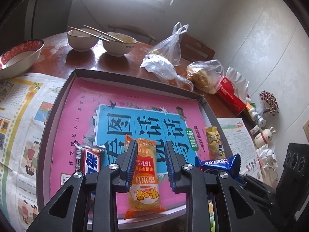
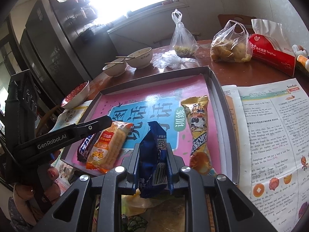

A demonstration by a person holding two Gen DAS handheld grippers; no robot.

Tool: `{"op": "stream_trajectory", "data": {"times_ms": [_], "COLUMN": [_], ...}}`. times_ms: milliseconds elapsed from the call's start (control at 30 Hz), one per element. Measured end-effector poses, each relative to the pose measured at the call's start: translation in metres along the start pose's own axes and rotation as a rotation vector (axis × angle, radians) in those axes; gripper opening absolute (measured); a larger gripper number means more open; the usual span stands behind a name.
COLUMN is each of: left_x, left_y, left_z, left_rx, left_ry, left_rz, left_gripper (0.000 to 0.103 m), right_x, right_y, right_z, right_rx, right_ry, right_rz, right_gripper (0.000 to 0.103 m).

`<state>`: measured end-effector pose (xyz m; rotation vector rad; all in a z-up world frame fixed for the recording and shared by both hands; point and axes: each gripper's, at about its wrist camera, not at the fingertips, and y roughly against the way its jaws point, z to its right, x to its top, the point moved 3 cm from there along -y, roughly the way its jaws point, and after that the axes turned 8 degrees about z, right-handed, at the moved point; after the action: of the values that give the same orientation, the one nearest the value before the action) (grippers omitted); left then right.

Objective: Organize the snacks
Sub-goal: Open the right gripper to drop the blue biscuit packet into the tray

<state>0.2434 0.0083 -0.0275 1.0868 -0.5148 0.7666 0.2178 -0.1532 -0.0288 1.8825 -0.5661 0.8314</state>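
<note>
A shallow grey tray (image 1: pixel 58 104) (image 2: pixel 218 89) holds a pink and blue book. My left gripper (image 1: pixel 150 147) (image 2: pixel 108 120) stands open over an orange rice-cracker packet (image 1: pixel 143 176) (image 2: pixel 110 145) that lies at the tray's front edge. A red chocolate bar (image 1: pixel 89 160) (image 2: pixel 86 145) lies left of it. My right gripper (image 2: pixel 152 148) is shut on a blue snack packet (image 2: pixel 152 160) (image 1: pixel 220 163), held upright over the tray's front edge. A long yellow snack packet (image 2: pixel 199 133) (image 1: pixel 214 141) lies along the tray's right side.
Two bowls with chopsticks (image 1: pixel 102 40), a red-rimmed bowl (image 1: pixel 17 56), plastic bags of food (image 2: pixel 229 44), a red tissue pack (image 2: pixel 272 52) and small bottles (image 1: pixel 256 116) stand behind and beside the tray. Printed sheets (image 2: pixel 270 135) (image 1: pixel 21 119) flank it.
</note>
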Motion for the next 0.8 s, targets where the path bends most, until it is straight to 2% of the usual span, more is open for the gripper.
{"op": "stream_trajectory", "data": {"times_ms": [367,800], "left_x": [-0.012,-0.019], "left_y": [0.005,0.008], "left_z": [0.003,0.001], "left_rx": [0.076,0.106], "left_ry": [-0.074,-0.101], "left_rz": [-0.040,-0.070], "left_gripper": [0.029,0.033], "right_x": [-0.001,-0.001], "right_y": [0.003,0.009], "right_z": [0.007,0.014], "right_rx": [-0.027,-0.065], "right_ry": [-0.012,-0.025], "right_rz": [-0.001,0.003], "right_gripper": [0.024,0.027]}}
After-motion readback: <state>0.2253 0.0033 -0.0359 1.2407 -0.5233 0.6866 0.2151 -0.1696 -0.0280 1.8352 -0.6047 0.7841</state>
